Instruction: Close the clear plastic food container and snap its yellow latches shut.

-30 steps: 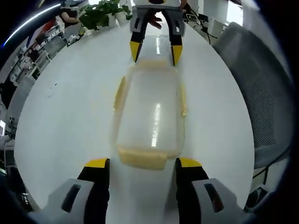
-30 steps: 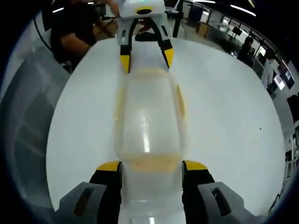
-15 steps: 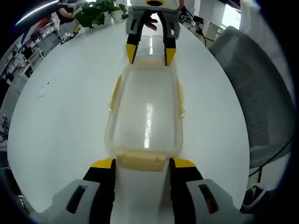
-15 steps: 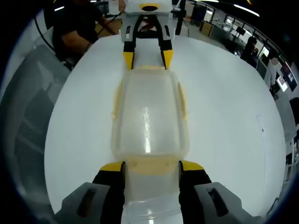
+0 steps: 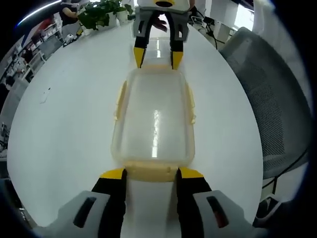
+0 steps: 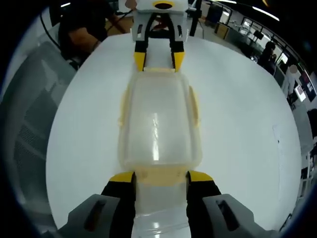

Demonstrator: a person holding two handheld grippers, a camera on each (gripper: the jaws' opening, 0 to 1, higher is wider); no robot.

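The clear plastic container (image 5: 153, 119) lies lengthwise on the white table with its lid on. Its yellow side latches (image 5: 120, 99) flare outward. My left gripper (image 5: 151, 173) has its jaws closed in against both ends of the near yellow end latch (image 5: 151, 170). The right gripper (image 5: 154, 55) pinches the far end latch from the opposite side. In the right gripper view the container (image 6: 158, 124) runs away from my right gripper (image 6: 161, 177), which clasps its own end latch (image 6: 160, 174), and the left gripper (image 6: 154, 57) holds the far end.
The round white table (image 5: 64, 124) stretches to both sides of the container. A grey mesh chair (image 5: 270, 99) stands at the table's edge. A potted plant (image 5: 101, 15) sits at the far rim. A person in dark clothes (image 6: 79, 34) sits past the table.
Both grippers have moved in on the container's ends and narrowed their jaws onto the end latches. The container now sits straight between them.
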